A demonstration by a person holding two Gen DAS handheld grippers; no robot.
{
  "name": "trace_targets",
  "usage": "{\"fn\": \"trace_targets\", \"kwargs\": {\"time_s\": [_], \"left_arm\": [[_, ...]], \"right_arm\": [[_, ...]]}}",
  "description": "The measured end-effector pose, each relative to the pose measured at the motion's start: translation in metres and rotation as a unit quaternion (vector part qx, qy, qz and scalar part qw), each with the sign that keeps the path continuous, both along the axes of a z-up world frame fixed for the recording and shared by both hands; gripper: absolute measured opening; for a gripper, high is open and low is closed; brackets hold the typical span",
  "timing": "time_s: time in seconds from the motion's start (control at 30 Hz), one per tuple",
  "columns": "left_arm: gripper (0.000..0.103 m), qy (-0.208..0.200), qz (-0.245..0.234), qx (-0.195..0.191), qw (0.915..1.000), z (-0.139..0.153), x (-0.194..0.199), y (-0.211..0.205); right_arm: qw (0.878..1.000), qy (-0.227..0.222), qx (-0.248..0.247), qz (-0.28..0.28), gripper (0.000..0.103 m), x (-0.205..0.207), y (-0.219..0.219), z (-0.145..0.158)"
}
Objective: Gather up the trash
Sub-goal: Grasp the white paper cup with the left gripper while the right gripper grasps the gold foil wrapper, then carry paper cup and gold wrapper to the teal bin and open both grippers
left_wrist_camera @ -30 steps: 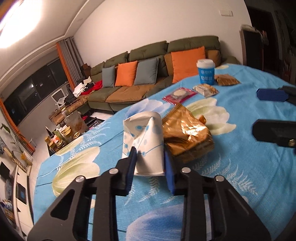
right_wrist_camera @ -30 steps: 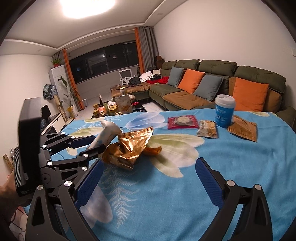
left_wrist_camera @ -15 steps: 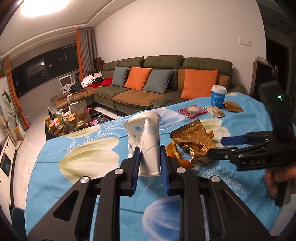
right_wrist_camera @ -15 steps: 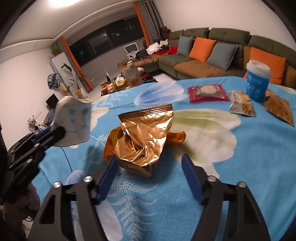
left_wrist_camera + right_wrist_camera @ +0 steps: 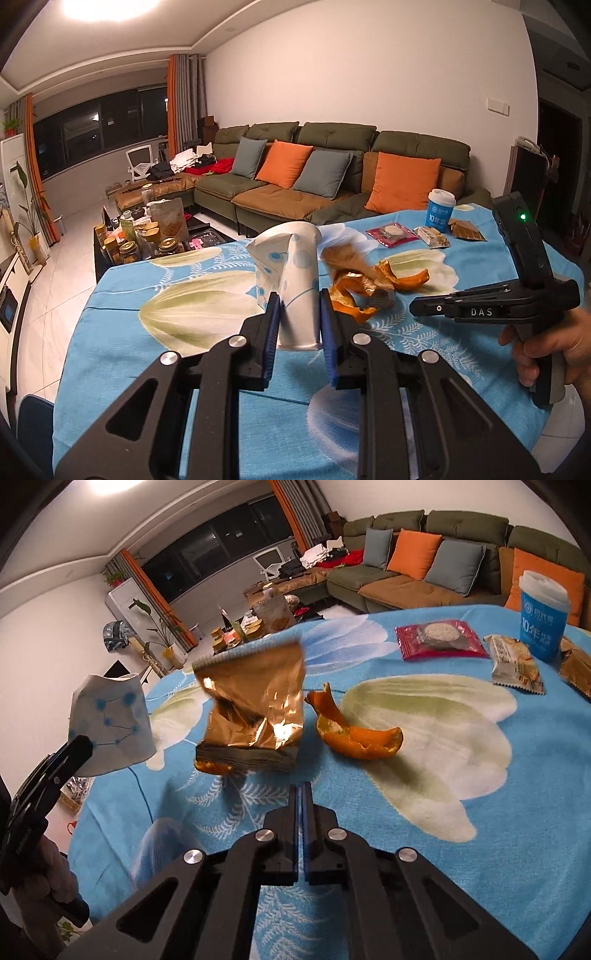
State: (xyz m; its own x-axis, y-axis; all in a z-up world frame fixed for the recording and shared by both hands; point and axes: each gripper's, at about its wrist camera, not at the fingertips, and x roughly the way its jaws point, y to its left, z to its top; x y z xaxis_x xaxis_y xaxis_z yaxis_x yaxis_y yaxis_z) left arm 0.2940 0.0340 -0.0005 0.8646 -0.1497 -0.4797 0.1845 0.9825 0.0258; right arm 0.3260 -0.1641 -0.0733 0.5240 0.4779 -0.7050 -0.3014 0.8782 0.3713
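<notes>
- Right gripper [image 5: 300,790]: jaws have just been closing and now meet, with nothing seen between them.
- Gold wrapper [image 5: 255,705]: stands crumpled just above and left of those tips in the right wrist view, long axis up the frame, a strip of cloth showing between; this hand is nearer.
- Orange peel [image 5: 358,738]: just right of the wrapper.
- Left gripper [image 5: 299,321]: clamped on a crushed paper cup [image 5: 295,280], frame centre.
- Surface: blue floral tablecloth [image 5: 443,812]; snack packets [image 5: 439,638] upper right.
- Room: green sofa [image 5: 332,147] behind, lit from overhead.
</notes>
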Motion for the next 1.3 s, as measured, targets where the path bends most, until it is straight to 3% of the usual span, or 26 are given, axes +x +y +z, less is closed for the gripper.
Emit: {"fn": "trace_targets", "kwargs": {"time_s": [0.27,0.33,0.37,0.4,0.5,0.6,0.67,0.8,1.03,1.3], "left_arm": [[0.021,-0.010,0.006,-0.003,0.9999,0.008,-0.010,0.008],[0.021,-0.011,0.007,-0.003,0.9999,0.009,-0.013,0.010],[0.021,-0.012,0.008,-0.003,0.9999,0.010,-0.015,0.011],[0.021,-0.013,0.010,-0.003,0.9999,0.010,-0.016,0.013],[0.021,-0.014,0.017,-0.005,0.9998,0.012,-0.020,0.019],[0.021,-0.017,0.022,-0.008,0.9996,0.015,-0.024,0.025],[0.021,-0.020,0.026,-0.009,0.9994,0.017,-0.027,0.030],[0.021,-0.026,0.040,-0.022,0.9986,0.024,-0.034,0.043],[0.021,-0.042,0.077,-0.043,0.9952,0.034,-0.059,0.081],[0.021,-0.059,0.160,-0.049,0.9842,0.040,-0.118,0.148]], "right_arm": [[0.999,-0.047,-0.020,-0.008,0.008,-0.001,0.010,0.027],[0.996,-0.074,-0.041,-0.001,0.031,-0.001,0.023,0.037],[0.995,-0.085,-0.046,0.000,0.050,-0.002,0.028,0.042],[0.994,-0.095,-0.055,0.004,0.053,-0.002,0.034,0.045],[0.990,-0.109,-0.090,0.021,0.050,0.006,0.052,0.046],[0.988,-0.087,-0.121,0.035,0.024,0.021,0.061,0.034],[0.987,-0.080,-0.131,0.038,0.022,0.025,0.063,0.030],[0.986,-0.092,-0.136,0.037,0.008,0.019,0.064,0.035],[0.982,-0.133,-0.126,0.035,0.006,-0.002,0.070,0.064],[0.975,-0.177,-0.057,0.124,0.006,-0.049,0.131,0.119]]}}
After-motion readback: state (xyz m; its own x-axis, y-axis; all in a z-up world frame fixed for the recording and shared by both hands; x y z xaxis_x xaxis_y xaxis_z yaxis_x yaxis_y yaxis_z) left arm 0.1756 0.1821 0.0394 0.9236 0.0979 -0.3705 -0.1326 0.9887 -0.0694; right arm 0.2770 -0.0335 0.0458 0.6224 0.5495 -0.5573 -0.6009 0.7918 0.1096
